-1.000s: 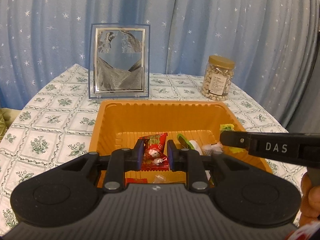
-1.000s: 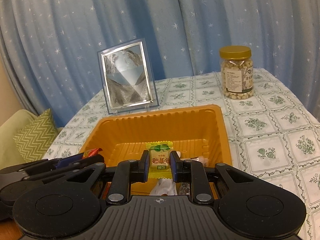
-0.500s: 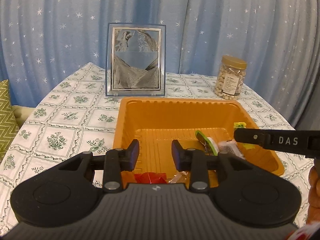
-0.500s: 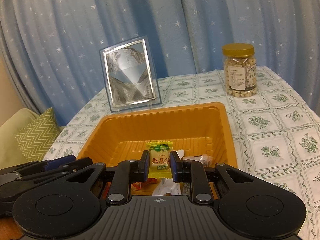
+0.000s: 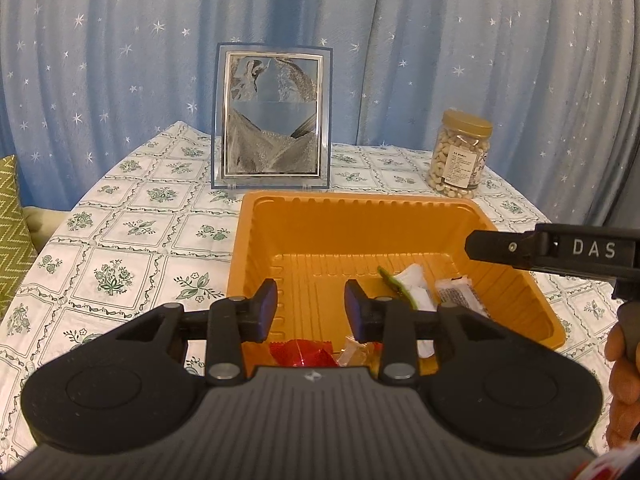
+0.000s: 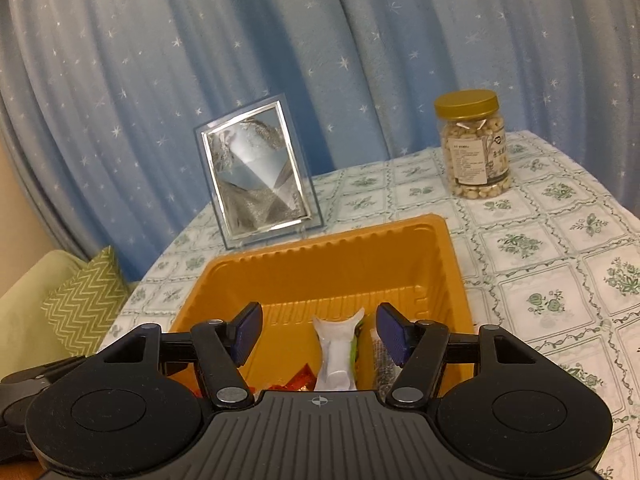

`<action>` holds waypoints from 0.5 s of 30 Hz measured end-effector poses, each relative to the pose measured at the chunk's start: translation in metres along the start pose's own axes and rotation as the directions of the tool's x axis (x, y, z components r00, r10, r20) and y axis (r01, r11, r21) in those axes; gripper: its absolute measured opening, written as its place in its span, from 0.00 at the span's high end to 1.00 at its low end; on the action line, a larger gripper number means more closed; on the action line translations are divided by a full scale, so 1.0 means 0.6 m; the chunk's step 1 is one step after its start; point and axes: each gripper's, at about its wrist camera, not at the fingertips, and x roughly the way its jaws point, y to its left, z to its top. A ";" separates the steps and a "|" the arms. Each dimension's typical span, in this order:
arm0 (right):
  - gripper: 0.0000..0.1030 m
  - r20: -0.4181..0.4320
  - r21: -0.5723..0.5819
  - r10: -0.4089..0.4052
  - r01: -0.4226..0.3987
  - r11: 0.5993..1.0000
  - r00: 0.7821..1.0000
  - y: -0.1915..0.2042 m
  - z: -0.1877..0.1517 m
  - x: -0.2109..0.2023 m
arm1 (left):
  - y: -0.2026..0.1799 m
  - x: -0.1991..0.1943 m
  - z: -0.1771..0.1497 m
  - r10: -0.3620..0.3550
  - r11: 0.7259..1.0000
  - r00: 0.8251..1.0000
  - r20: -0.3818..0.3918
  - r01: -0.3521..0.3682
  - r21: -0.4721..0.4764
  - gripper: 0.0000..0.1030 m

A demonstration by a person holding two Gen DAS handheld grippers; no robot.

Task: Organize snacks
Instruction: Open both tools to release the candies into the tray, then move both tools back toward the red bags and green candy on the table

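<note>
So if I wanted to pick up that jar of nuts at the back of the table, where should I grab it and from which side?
Probably take the nut jar around its straight clear body, below the gold lid, coming in level from the front. It stands upright on the tablecloth, nothing crowding it, and the round wall suits a two-sided pinch if the tool opens wide enough.

The black two-finger left gripper point(image 5: 311, 306) is being held tilted downward, jaws a little apart, nothing between them. The black two-finger right gripper point(image 6: 319, 330) has just been opening; its jaws are standing wide, gripping nothing.
</note>
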 end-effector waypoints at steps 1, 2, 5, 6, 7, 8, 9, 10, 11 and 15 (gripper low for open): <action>0.39 0.000 -0.003 -0.002 0.002 1.000 1.000 0.000 0.000 -0.001 | 0.000 0.000 0.000 -0.001 1.000 1.000 0.000 0.001 0.000 0.68; 0.39 0.001 -0.004 -0.003 0.003 1.000 1.000 0.000 -0.001 -0.001 | -0.002 -0.001 0.000 -0.002 1.000 1.000 0.001 0.002 0.001 0.68; 0.39 0.008 -0.009 -0.009 0.009 1.000 1.000 0.000 -0.001 -0.006 | -0.004 -0.004 -0.002 -0.001 1.000 1.000 0.000 0.001 0.004 0.68; 0.39 0.011 -0.011 -0.013 0.013 1.000 1.000 0.000 -0.002 -0.007 | -0.004 -0.006 -0.003 -0.002 1.000 1.000 -0.001 0.002 0.004 0.68; 0.39 0.015 -0.012 -0.015 0.015 1.000 1.000 0.000 -0.002 -0.009 | -0.005 -0.007 -0.004 -0.004 1.000 1.000 -0.002 0.004 0.001 0.68; 0.39 0.019 -0.014 -0.017 0.017 1.000 1.000 -0.001 -0.002 -0.011 | -0.005 -0.009 -0.005 -0.007 1.000 1.000 -0.003 0.007 -0.002 0.68; 0.39 0.022 -0.016 -0.019 0.020 1.000 1.000 -0.001 -0.002 -0.013 | -0.004 -0.012 -0.005 -0.009 1.000 1.000 -0.003 0.009 -0.006 0.68; 0.39 0.026 -0.018 -0.023 0.023 1.000 0.999 -0.001 -0.003 -0.017 | -0.004 -0.015 -0.006 -0.010 1.000 1.000 -0.001 0.010 -0.010 0.68; 0.39 0.031 -0.022 -0.026 0.026 0.999 0.999 -0.001 -0.004 -0.020 | -0.004 -0.018 -0.007 -0.010 1.000 1.000 0.001 0.010 -0.013 0.68; 0.39 0.053 -0.039 -0.039 0.041 0.998 0.998 0.001 -0.007 -0.041 | -0.006 -0.035 -0.010 -0.011 1.000 1.000 0.005 0.011 -0.021 0.68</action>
